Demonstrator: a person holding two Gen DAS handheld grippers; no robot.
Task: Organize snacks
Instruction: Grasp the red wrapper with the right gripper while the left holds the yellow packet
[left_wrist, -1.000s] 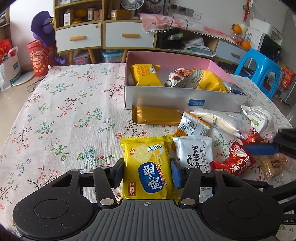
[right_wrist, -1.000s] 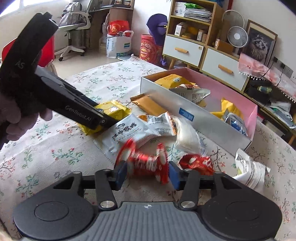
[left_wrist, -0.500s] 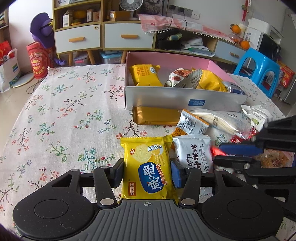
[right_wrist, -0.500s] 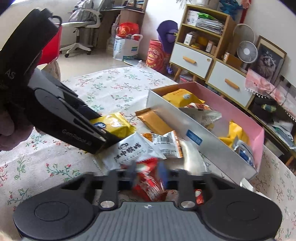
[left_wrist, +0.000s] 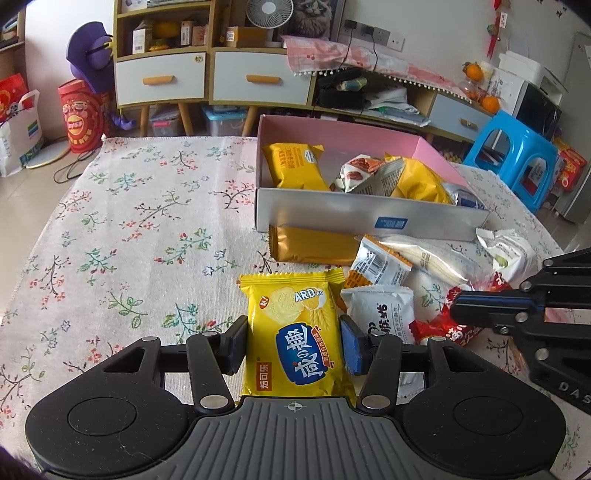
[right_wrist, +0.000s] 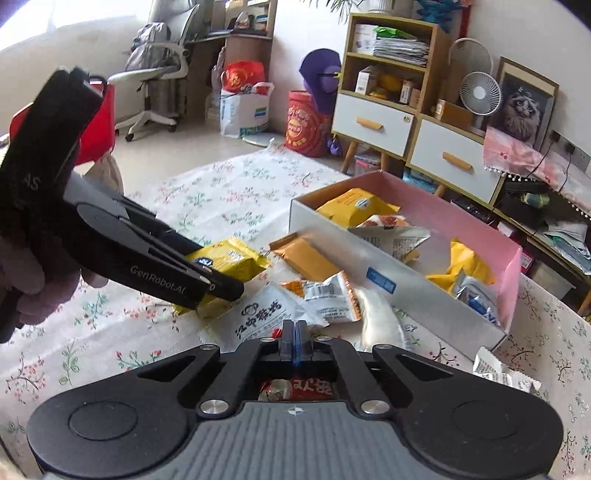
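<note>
A yellow biscuit packet (left_wrist: 291, 302) lies lengthwise between the pads of my left gripper (left_wrist: 293, 345), which is shut on its two sides just above the floral tablecloth (left_wrist: 129, 240). The right wrist view shows that same left gripper (right_wrist: 221, 288) and the yellow packet (right_wrist: 236, 258) from the side. My right gripper (right_wrist: 295, 332) has its fingers pressed together on the thin wrapper of a red snack packet (right_wrist: 295, 387), which hangs under them. In the left wrist view the right gripper (left_wrist: 456, 310) nips this red packet (left_wrist: 443, 328). The pink-lined box (left_wrist: 332, 214) beyond holds several snacks.
Loose packets lie between the grippers and the box: a gold one (left_wrist: 314, 243), an orange-and-white one (left_wrist: 380, 262), a white one (left_wrist: 384, 317), a long pale one (left_wrist: 436, 258) and a white-green one (left_wrist: 513, 251). A person's hand (right_wrist: 37, 273) grips the left tool. A blue stool (left_wrist: 517, 155) stands off the table's right.
The right gripper's jaws have closed together on the red packet, which was loose between them before, and it has come further into the left wrist view. The left gripper and yellow packet stayed still.
</note>
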